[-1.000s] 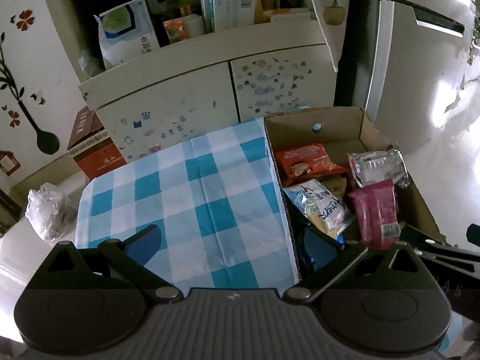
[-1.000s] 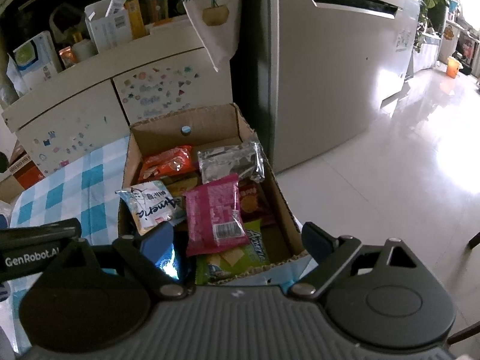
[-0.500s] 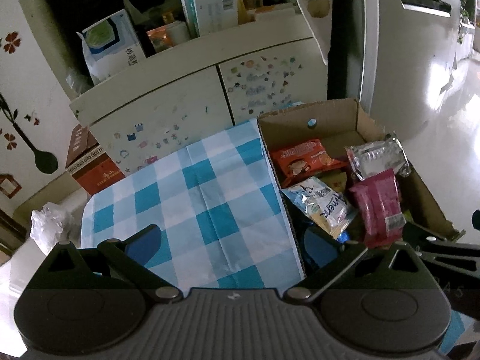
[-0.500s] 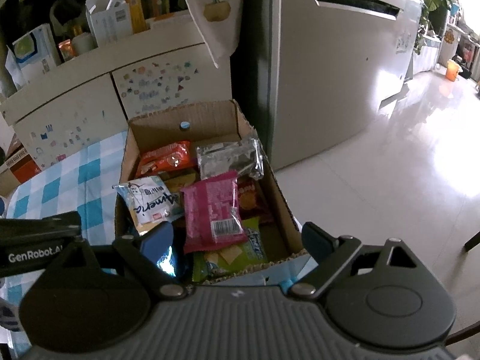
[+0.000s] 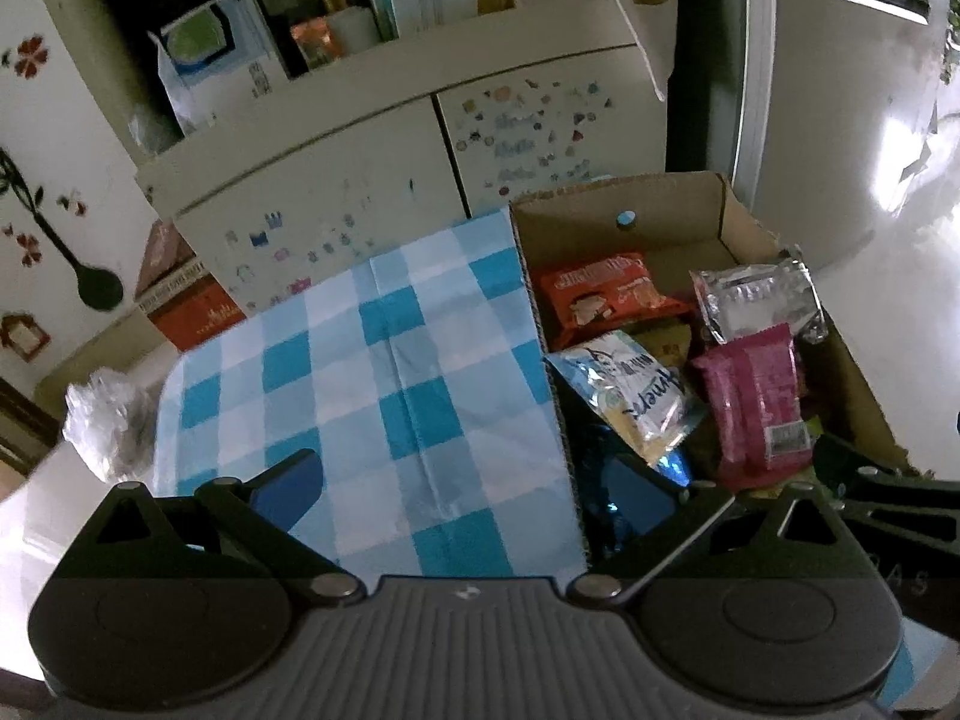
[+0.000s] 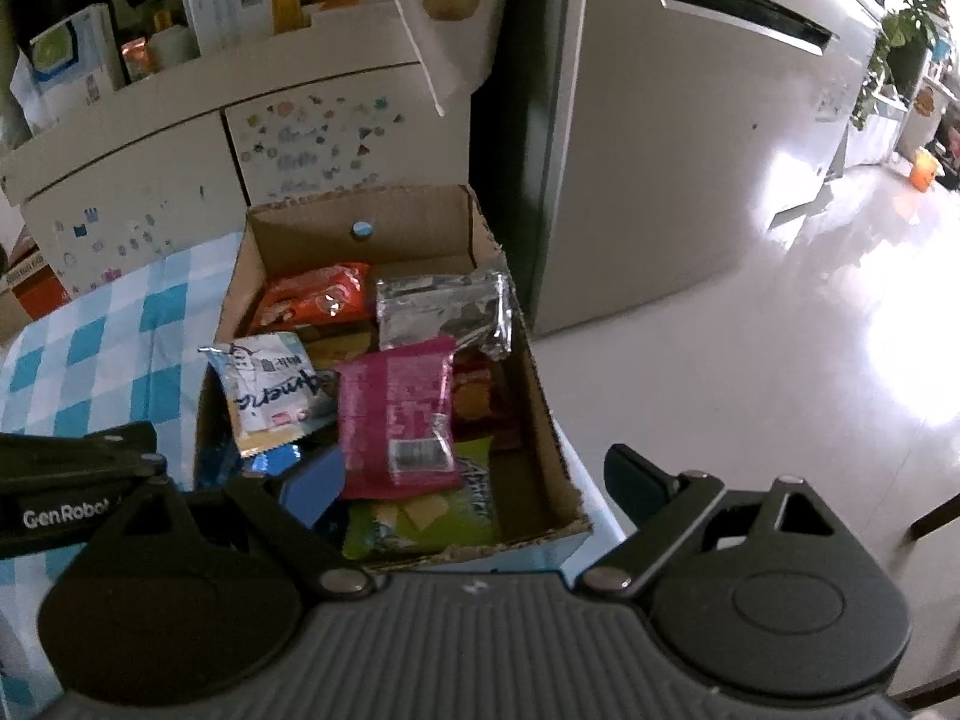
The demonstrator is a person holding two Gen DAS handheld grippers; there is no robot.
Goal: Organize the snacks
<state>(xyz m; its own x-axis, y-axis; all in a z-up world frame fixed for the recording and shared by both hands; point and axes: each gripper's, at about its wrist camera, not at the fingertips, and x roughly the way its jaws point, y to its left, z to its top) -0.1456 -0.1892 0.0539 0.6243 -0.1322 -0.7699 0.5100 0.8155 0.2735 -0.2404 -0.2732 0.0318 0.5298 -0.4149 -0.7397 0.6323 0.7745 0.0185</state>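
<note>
An open cardboard box stands at the right end of a table with a blue-and-white checked cloth. It holds several snack packets: a pink one, a silver one, an orange one, a white-and-blue one and a green one. The box also shows in the left wrist view. My left gripper is open and empty above the cloth beside the box. My right gripper is open and empty above the box's near end.
A low cream cabinet with stickers stands behind the table, with cartons on top. A fridge stands to the right of the box. A red-brown carton and a crumpled plastic bag lie at the left. Glossy floor lies to the right.
Both grippers have drawn back and risen slightly, so the table and box sit a little farther off. Both stay open and empty. The snacks have not moved.
</note>
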